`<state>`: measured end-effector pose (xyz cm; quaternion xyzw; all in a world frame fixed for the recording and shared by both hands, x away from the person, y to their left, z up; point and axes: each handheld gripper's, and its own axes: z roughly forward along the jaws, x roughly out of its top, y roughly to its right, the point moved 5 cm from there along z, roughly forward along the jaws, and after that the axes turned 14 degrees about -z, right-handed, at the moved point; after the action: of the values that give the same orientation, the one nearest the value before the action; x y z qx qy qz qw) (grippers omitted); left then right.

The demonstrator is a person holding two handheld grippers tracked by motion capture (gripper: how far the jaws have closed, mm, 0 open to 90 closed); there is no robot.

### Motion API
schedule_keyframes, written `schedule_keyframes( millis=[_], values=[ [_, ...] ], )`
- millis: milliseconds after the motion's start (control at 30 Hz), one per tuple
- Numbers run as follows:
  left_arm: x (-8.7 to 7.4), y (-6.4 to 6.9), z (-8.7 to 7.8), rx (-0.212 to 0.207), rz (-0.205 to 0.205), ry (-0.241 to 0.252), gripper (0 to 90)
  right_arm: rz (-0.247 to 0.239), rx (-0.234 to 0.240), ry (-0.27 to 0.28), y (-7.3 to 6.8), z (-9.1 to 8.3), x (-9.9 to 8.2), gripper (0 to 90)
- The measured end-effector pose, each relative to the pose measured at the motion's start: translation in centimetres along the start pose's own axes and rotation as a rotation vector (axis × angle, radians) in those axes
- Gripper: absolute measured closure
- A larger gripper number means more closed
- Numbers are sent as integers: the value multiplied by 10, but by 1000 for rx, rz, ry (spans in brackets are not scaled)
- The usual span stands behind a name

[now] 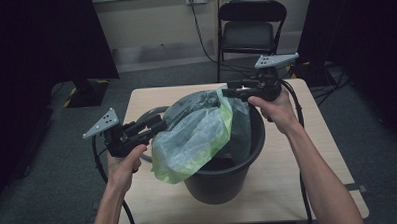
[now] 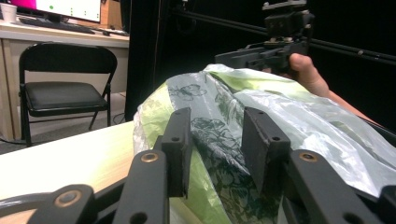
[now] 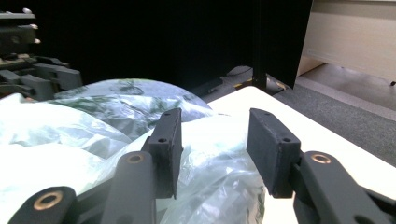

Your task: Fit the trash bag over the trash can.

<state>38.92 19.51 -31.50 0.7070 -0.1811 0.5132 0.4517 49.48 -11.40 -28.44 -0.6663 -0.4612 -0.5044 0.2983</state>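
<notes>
A black bucket (image 1: 224, 181) stands in the middle of the wooden table (image 1: 299, 188). A translucent green plastic bag (image 1: 195, 134) with a leaf print bulges out of its mouth and hangs over the near-left rim. My left gripper (image 1: 159, 124) is at the bag's left side. In the left gripper view its jaws (image 2: 215, 140) stand apart with the bag (image 2: 280, 107) just beyond them, not pinched. My right gripper (image 1: 226, 91) hovers over the far rim at the bag's top. Its jaws (image 3: 212, 135) are open above the bag (image 3: 70, 135).
A black folding chair (image 1: 251, 30) stands behind the table, with cables running along the floor beside it. Dark curtains close off both sides. The bucket takes up most of the tabletop. Each gripper trails a cable over the table's side edges.
</notes>
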Motion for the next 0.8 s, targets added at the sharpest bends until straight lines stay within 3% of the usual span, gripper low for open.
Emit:
schedule_keyframes(
  millis=[100, 167, 333, 400, 500, 533, 600, 633, 667, 700, 800],
  values=[
    [1, 2, -2, -6, 8, -20, 631, -4, -4, -18, 0, 3, -1, 549],
    [6, 1, 2, 22, 62, -47, 628, -3, 3, -26, 1, 7, -2, 557],
    [34, -9, 16, -17, 39, -5, 604, -33, 0, -17, 1, 12, 1, 734],
    [39, -16, 24, 2, 33, -16, 598, -41, -11, -22, 2, 14, 2, 791],
    [37, -24, 38, -1, 15, -54, 596, -32, -14, 1, 4, 14, 4, 839],
    [30, -29, 48, 13, 1, -89, 593, -25, -20, 19, 5, 13, 5, 885],
    [26, -32, 52, 13, -7, -107, 594, -22, -22, 22, 5, 13, 5, 891],
    [25, -32, 52, -13, -22, -100, 594, -22, -22, 29, 5, 12, 5, 900],
    [24, -31, 51, -30, -24, -91, 645, -19, -33, 34, 6, 10, 5, 900],
    [25, -30, 50, -21, -7, -83, 716, -12, -38, 48, 6, 7, 5, 900],
    [28, -30, 46, -9, 12, -73, 785, 0, -51, 79, 7, -2, 4, 900]
  ],
)
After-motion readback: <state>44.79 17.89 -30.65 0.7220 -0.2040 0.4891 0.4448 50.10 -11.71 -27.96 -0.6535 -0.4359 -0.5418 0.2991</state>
